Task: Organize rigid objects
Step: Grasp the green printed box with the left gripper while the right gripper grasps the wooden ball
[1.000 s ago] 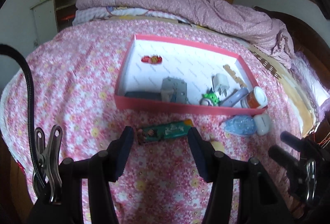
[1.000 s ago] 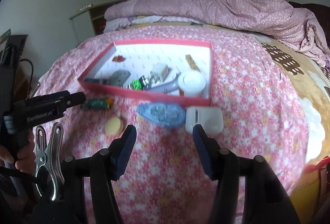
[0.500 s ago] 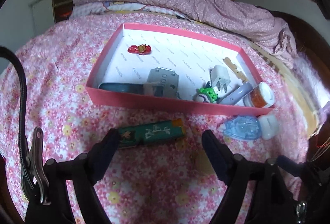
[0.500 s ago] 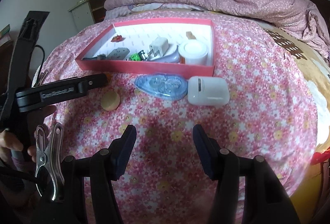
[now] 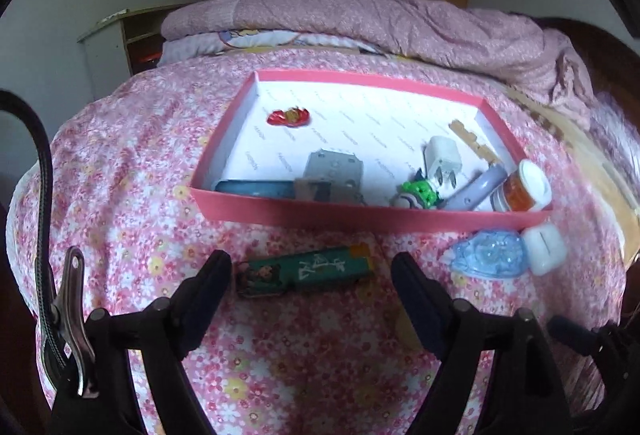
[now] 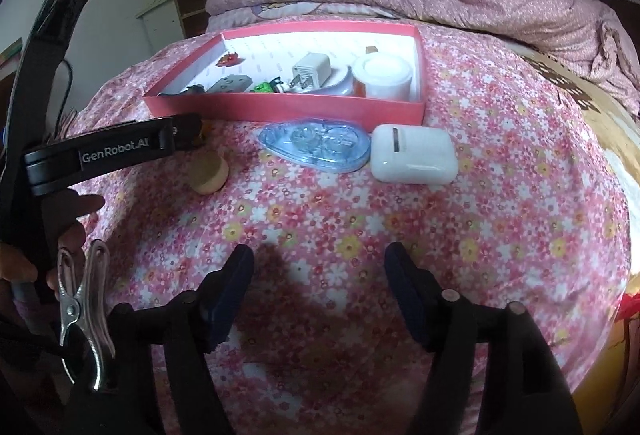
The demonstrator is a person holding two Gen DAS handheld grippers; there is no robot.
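Observation:
A pink-rimmed box [image 5: 360,213] [image 6: 280,107] on the flowered bedspread holds several small items: a white charger [image 5: 442,157], a grey plate, a green toy, an orange jar [image 5: 520,191]. In front of it lie a green bar [image 5: 306,271], a blue tape dispenser [image 6: 314,147] [image 5: 490,259], a white earbud case [image 6: 412,159] [image 5: 544,249] and a tan disc [image 6: 210,175]. My left gripper [image 5: 310,275] is open, its jaws on either side of the green bar. My right gripper [image 6: 320,267] is open and empty, well short of the dispenser and case.
A folded pink quilt [image 5: 400,23] lies across the bed behind the box. A white bedside shelf [image 5: 120,47] stands at the left, a wooden wardrobe behind. The left gripper's arm [image 6: 108,155] crosses the right wrist view at left.
My left gripper has closed in on the green bar and opened wider, so the bar now lies between its jaws. My right gripper has moved toward the dispenser and case.

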